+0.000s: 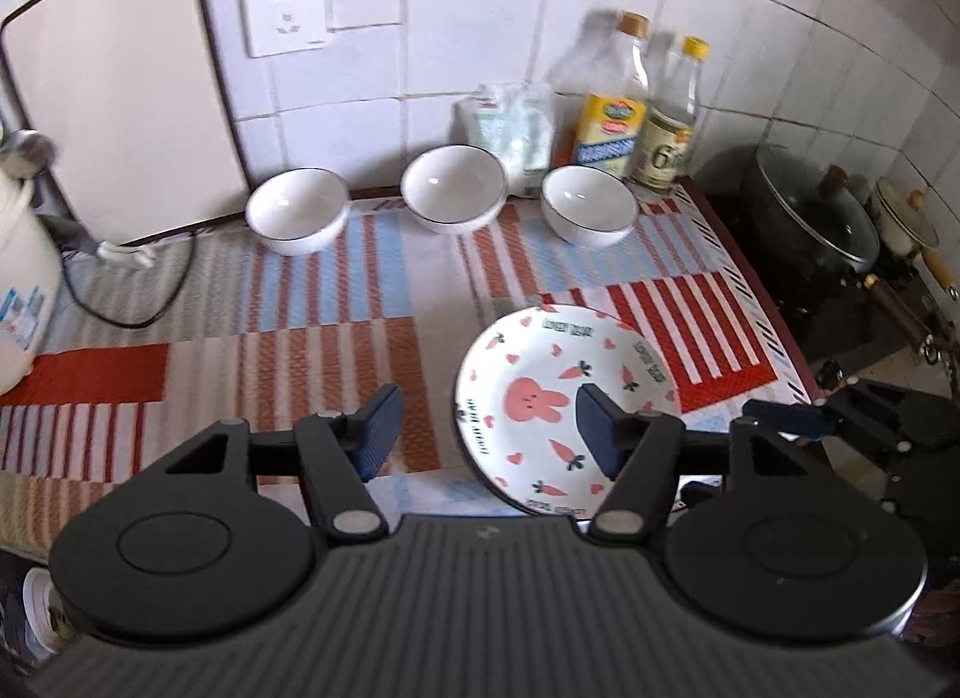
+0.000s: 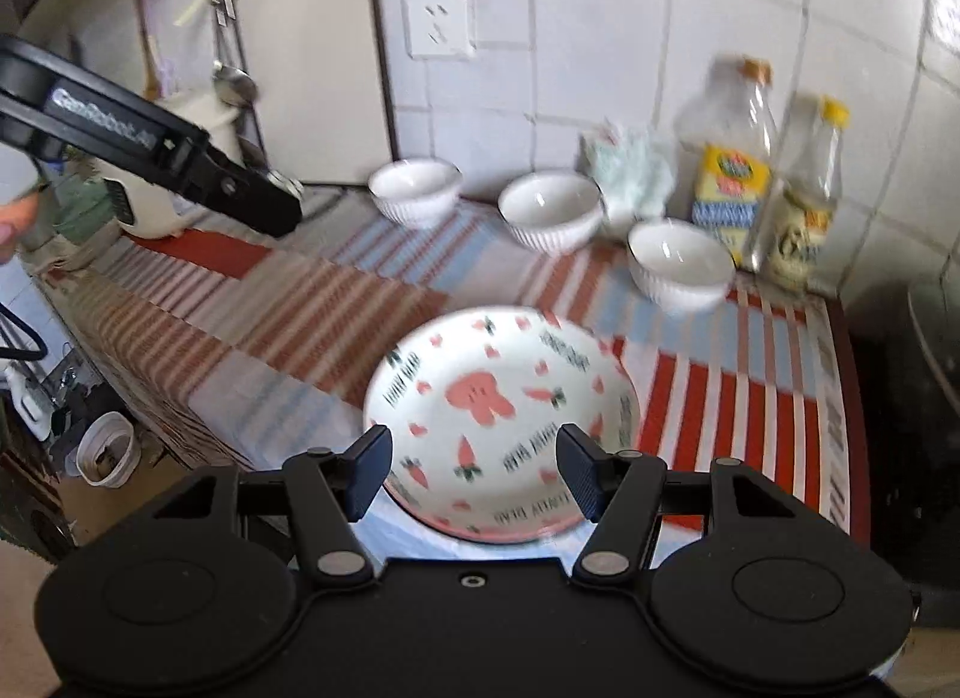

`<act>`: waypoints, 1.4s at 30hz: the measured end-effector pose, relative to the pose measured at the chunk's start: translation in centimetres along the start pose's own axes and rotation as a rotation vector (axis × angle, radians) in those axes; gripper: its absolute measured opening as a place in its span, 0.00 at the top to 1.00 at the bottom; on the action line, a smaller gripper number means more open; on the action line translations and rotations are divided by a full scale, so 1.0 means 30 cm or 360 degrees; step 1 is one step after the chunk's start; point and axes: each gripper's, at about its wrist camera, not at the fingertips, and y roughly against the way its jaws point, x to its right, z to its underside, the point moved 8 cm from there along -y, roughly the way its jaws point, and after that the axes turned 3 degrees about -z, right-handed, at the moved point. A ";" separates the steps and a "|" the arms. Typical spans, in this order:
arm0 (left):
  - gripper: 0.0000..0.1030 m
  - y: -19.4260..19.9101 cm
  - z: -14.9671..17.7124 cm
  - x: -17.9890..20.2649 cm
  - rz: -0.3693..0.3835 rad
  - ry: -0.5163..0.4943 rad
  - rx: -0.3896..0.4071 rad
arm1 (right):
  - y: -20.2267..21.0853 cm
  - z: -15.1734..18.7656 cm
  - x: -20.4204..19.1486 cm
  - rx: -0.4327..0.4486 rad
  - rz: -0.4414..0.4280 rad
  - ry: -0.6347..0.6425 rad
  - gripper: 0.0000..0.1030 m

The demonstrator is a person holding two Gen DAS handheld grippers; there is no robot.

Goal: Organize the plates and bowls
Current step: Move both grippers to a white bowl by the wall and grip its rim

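Nearest the left wrist camera, the left gripper [image 1: 483, 434] was seen with its blue pads spread apart and nothing grasped between them; only the striped mat [image 1: 288, 338] lay in the gap. Its right-hand pad [image 1: 597, 434] overlapped the near edge of the plate [image 1: 564, 398] in that view, though contact could not be told. In the right wrist view, the right gripper [image 2: 474, 473] was likewise found released, its pads parted above the near rim of the same plate [image 2: 498, 410], clear of its surface as far as could be judged through the blur. The plate, printed with a pink rabbit, carrots and hearts, was laid flat on the mat towards the right end of the counter. It appeared to rest on another plate, of which only a pink edge was shown at its near side.

Further back, three white bowls were set upright in a loose row near the wall, apart from one another: a left bowl [image 1: 298, 210], a middle bowl [image 1: 454, 188] and a right bowl [image 1: 588, 206]. Behind the row, a bag [image 1: 510, 128] and two bottles [image 1: 642, 104] were stood against the tiled wall [image 1: 480, 8]. A cutting board [image 1: 120, 86] was leaned against the wall at the left, beside a socket [image 1: 286, 11]. At the far right, a lidded pot [image 1: 822, 218] was placed on the stove.
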 end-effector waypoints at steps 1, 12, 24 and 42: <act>0.37 0.008 -0.004 -0.018 -0.0007 0.0013 0.0006 | 0.006 -0.023 -0.013 0.0018 -0.0012 0.0029 0.34; 0.25 -0.003 -0.153 -0.239 -0.0090 0.0097 0.0132 | -0.063 -0.314 -0.082 0.0237 -0.0111 0.0158 0.18; 0.25 -0.251 -0.304 -0.503 -0.0106 0.0111 0.0144 | -0.402 -0.489 -0.117 0.0197 -0.0173 -0.0067 0.17; 0.40 -0.806 -0.362 -0.740 -0.0156 0.0258 0.0026 | -0.947 -0.553 0.045 0.0037 -0.0211 -0.0639 0.20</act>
